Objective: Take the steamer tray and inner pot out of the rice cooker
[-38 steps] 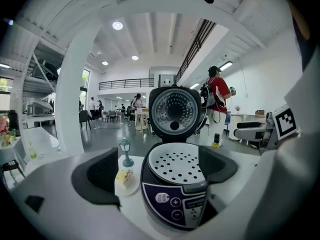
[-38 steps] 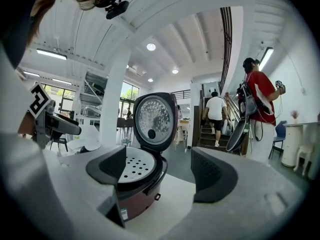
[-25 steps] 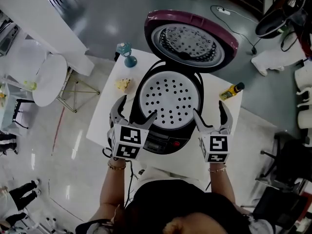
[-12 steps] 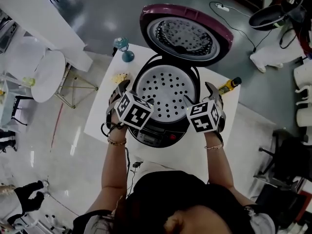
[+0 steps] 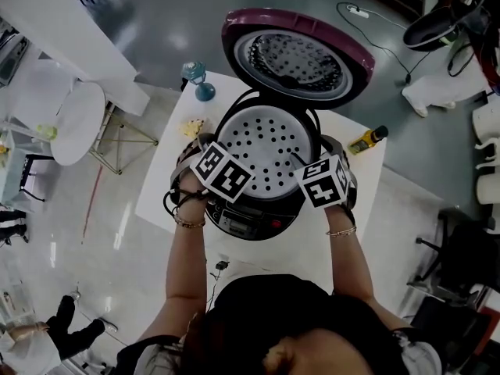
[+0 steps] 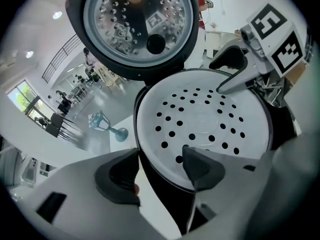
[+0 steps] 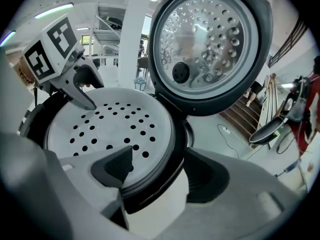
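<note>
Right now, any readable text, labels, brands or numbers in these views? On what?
No legible words or numbers in any view.
Rice cooker control panel: markings too small to read.
Bottle: label too small to read.
Left marker cube, right marker cube: black-and-white square patterns only, no letters.

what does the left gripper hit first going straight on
Probably the rim of the white perforated steamer tray, which sits between the jaws of the left gripper; they have just been closing.
</note>
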Tool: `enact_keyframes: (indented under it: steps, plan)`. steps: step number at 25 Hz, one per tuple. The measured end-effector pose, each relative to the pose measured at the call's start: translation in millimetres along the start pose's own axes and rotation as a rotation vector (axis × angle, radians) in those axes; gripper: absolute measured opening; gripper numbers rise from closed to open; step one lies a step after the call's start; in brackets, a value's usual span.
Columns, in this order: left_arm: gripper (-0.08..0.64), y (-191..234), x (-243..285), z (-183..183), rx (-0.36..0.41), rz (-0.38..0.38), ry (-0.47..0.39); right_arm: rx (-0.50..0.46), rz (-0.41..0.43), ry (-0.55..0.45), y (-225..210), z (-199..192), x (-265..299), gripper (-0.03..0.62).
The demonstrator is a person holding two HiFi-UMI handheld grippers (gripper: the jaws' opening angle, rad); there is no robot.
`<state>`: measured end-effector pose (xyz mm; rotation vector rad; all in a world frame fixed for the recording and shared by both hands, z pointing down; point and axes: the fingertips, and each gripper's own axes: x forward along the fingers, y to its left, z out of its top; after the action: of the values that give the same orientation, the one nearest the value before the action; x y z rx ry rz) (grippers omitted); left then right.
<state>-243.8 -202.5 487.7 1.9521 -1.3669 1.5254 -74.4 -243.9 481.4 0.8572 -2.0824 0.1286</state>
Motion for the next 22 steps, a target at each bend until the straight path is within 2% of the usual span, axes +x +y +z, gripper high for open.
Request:
enact_keyframes:
  steps: [1, 3, 4, 7, 8, 9, 16, 22]
  plan:
    - [0.263, 2.8, -1.1, 1.7, -0.011, 0.016, -0.010, -0.001, 0.000, 0.004, 0.2, -0.2, 0.0, 0.320]
    - [0.174, 9.2, -5.5, 6.3, -0.052, 0.044, -0.050, -0.003, -0.008, 0.013, -1.5, -0.1, -0.4, 0.306]
    - [0.150, 11.6, -7.3, 7.8, -0.078, 0.049, -0.067, -0.002, -0.015, 0.013, -3.3, 0.3, -0.9, 0.285]
    - [0.147, 12.7, -9.3, 8.9, -0.123, 0.035, -0.088, 0.012, -0.031, -0.021, -6.1, 3.1, -4.0, 0.247]
    - [0.147, 13.1, -9.5, 8.3, -0.130, 0.035, -0.090, 0.020, -0.034, -0.036, -5.8, 4.4, -5.2, 0.180]
    - [0.146, 13.7, -10.0, 7.6, -0.138, 0.035, -0.091, 0.029, -0.037, -0.047, -5.8, 5.4, -6.0, 0.155]
    - [0.144, 13.8, -18.5, 10.0, -0.226, -0.013, -0.144, 0.135, -0.029, -0.113, -12.3, 7.5, -15.5, 0.120]
    - [0.141, 14.2, -26.0, 9.9, -0.242, -0.006, -0.157, 0.160, -0.046, -0.169, -13.4, 12.7, -22.0, 0.117]
